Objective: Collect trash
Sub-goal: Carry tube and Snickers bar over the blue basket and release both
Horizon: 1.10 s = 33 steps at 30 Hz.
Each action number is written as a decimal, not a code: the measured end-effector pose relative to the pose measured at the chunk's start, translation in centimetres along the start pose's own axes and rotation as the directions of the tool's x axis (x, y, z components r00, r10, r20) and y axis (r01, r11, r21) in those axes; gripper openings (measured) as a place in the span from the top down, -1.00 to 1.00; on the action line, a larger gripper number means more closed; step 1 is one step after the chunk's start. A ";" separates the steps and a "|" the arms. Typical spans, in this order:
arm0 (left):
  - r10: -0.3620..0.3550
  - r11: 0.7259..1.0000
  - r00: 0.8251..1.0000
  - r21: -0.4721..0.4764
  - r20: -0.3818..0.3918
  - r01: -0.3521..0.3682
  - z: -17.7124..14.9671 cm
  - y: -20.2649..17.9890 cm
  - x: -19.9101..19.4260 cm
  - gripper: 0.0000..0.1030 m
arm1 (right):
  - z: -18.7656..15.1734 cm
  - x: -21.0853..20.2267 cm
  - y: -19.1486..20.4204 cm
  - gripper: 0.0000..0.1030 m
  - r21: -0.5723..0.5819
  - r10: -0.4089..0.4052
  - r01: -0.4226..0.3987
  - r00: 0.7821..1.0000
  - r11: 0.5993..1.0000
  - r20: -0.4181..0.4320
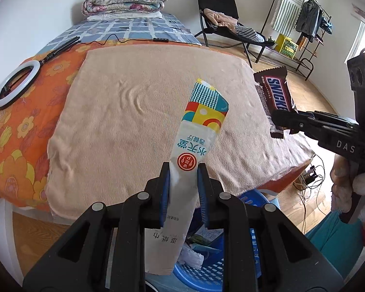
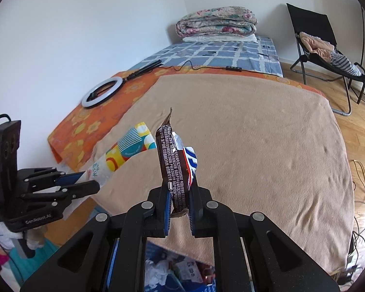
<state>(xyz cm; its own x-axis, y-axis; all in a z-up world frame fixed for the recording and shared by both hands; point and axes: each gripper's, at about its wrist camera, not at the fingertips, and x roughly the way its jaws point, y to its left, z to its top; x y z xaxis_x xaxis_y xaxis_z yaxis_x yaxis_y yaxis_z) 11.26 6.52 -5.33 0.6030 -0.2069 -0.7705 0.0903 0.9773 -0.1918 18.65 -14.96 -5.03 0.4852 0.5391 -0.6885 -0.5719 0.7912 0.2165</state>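
Observation:
My left gripper (image 1: 183,170) is shut on a long wet-wipes wrapper (image 1: 197,131), white with a colourful patterned end, held above the near edge of the bed. The wrapper also shows in the right wrist view (image 2: 124,150). My right gripper (image 2: 180,189) is shut on a brown Snickers wrapper (image 2: 174,163), held upright; it also shows in the left wrist view (image 1: 276,97). A blue plastic basket (image 1: 206,272) with crumpled paper and packets sits on the floor below both grippers, and shows in the right wrist view (image 2: 182,275).
A beige towel (image 1: 146,112) covers the near end of the bed over an orange flowered sheet (image 1: 14,126). A ring light (image 1: 15,82) lies at the left. A folding chair (image 1: 221,24) and clothes rack (image 1: 301,24) stand beyond. Cables (image 1: 309,182) lie on the floor.

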 end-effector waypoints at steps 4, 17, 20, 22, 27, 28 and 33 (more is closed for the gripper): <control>-0.010 1.000 1.000 -0.001 -0.029 0.010 -2.4 -0.6 -0.1 0.60 | -3.0 -0.9 1.1 0.81 -0.007 -0.003 0.003 1.000 1.000 -0.021; -0.035 0.999 0.988 -0.009 -0.153 0.034 -8.8 -2.2 1.3 0.60 | -10.2 -1.7 2.2 0.81 -0.012 -0.011 0.009 0.994 1.000 -0.112; -0.038 0.999 0.981 -0.012 -0.189 0.036 -10.3 -2.3 1.9 0.60 | -11.6 -1.5 2.1 0.81 -0.010 -0.011 0.010 0.990 1.000 -0.138; -0.040 0.999 0.976 -0.015 -0.214 0.038 -11.1 -2.3 2.3 0.60 | -12.4 -1.2 2.0 0.81 -0.008 -0.011 0.010 0.988 1.000 -0.154; -0.042 0.999 0.965 -0.014 -0.259 0.039 -12.4 -2.4 3.3 0.60 | -13.7 -0.7 1.9 0.81 -0.005 -0.008 0.007 0.983 1.000 -0.186; -0.042 0.999 0.963 -0.012 -0.266 0.040 -12.6 -2.5 3.5 0.60 | -14.0 -0.5 1.9 0.81 -0.004 -0.007 0.006 0.981 1.000 -0.193; -0.046 0.999 0.951 -0.012 -0.307 0.045 -13.1 -2.6 4.6 0.60 | -15.3 0.5 2.0 0.81 0.000 -0.002 0.002 0.972 1.000 -0.236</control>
<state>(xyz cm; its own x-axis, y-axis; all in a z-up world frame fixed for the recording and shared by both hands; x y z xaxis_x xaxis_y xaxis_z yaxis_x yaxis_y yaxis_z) 3.43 2.42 -16.33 0.3254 -0.2559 -0.9103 0.1076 0.9664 -0.2332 7.64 -17.56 -15.52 0.3168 0.4541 -0.8327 -0.5704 0.7926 0.2152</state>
